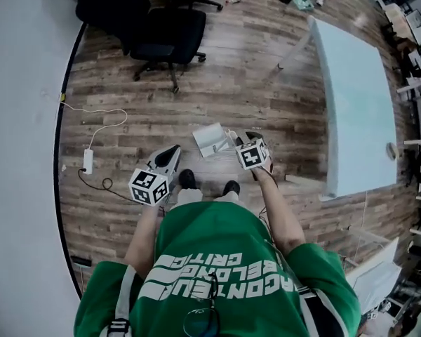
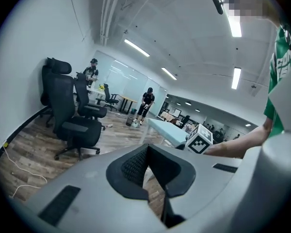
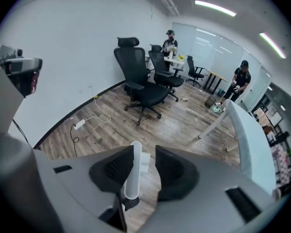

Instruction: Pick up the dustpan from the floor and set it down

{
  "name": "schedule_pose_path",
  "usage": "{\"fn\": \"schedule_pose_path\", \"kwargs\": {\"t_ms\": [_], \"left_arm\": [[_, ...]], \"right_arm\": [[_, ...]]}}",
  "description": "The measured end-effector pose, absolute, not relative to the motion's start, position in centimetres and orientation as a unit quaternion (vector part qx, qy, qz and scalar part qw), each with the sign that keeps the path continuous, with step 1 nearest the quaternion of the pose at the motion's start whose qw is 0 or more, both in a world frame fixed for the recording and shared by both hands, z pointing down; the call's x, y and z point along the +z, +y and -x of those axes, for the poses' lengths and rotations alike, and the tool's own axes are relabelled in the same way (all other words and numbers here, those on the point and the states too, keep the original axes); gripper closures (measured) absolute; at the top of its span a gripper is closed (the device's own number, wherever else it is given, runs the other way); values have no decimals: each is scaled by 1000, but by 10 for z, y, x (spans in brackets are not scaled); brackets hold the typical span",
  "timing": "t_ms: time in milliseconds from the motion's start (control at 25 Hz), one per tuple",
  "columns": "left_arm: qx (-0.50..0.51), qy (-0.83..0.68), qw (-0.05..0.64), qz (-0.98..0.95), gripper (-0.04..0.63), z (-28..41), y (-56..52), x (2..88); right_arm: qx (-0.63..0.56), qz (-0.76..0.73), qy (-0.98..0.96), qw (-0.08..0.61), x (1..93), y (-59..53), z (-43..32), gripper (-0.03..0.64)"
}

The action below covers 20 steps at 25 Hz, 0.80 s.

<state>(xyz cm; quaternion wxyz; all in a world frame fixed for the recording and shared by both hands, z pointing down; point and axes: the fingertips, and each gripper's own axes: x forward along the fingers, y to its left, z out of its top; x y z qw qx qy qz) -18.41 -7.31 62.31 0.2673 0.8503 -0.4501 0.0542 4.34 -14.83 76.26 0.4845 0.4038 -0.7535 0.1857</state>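
Head view, dustpan: the white dustpan (image 1: 210, 140) lies over the wood floor (image 1: 126, 97) just ahead of our shoes (image 1: 188, 179), between the two grippers; whether it rests on the boards or hangs just off them we cannot tell
Head view, nearer hand: the right gripper (image 1: 244, 139) is at the pan's handle end, the left gripper (image 1: 172, 152) stands apart on the other side
Head view, long axis: pan body to picture left, handle towards the right gripper
Left gripper view, tool: jaws drawn together, tips meeting, nothing between; we look out at office chairs (image 2: 72, 120) and a pale table (image 2: 167, 130), no dustpan in sight
Right gripper view, tool: jaws fairly wide around the white tube handle (image 3: 132, 176), which leans on the pad (image 3: 117, 168) at picture left with a clear gap to the other, so nothing clamps it
Right gripper view, axis: the handle runs along the line the jaws point, open end towards the camera, pan body (image 3: 144, 160) just beyond
Our judgement: the set-down looks nearly finished; the coming move turns on drawing the right gripper back along the handle's own line, else the touching pad may drag or tip the pan
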Motion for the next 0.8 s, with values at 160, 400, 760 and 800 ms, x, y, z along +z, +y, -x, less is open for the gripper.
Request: {"fn": "schedule_pose_path", "kwargs": {"t_ms": [160,400,760,800], "left_arm": [[62,-406,260,-874,601,137,-90,613],[75,-362,251,-894,601,75,-101,600],[82,-342,226,-908,601,18,-119,583],[82,-341,224,-909,601,14,-121,582]], "right_arm": [[170,-439,-777,418,710,-139,-66,479],[170,-484,-778,363,656,-121,-122,554],[170,-557,-766,272,593,-102,-195,605],[168,-560,-768,263,589,-101,-199,606]]}}
